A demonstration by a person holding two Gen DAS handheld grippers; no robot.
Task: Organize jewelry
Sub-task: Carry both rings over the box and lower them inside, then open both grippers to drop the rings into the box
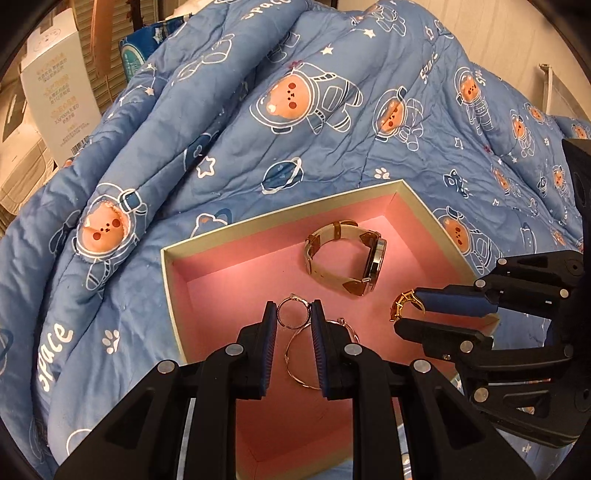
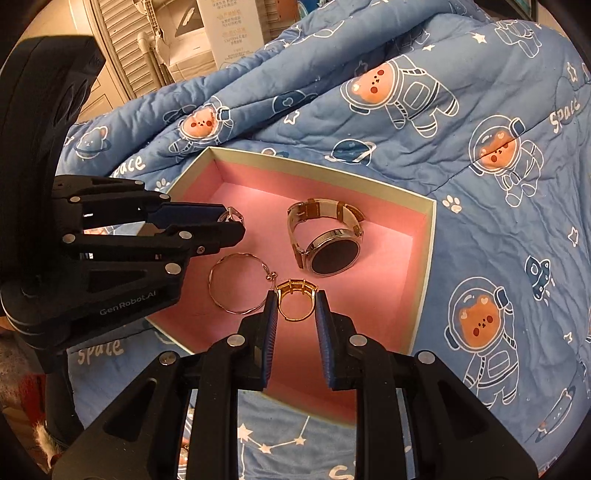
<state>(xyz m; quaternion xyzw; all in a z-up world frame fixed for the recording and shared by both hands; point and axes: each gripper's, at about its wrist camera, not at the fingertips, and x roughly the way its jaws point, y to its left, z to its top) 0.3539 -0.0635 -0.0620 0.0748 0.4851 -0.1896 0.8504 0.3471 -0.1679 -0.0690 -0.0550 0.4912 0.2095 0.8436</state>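
An open box with a pink inside lies on a blue quilt. In it lie a watch with a cream strap and a thin bangle. My left gripper is shut on a silver ring over the box's left part. My right gripper is shut on a gold ring over the box's near right edge.
The blue space-bear quilt is bunched up behind and around the box. White cartons stand at the far left beyond the bed.
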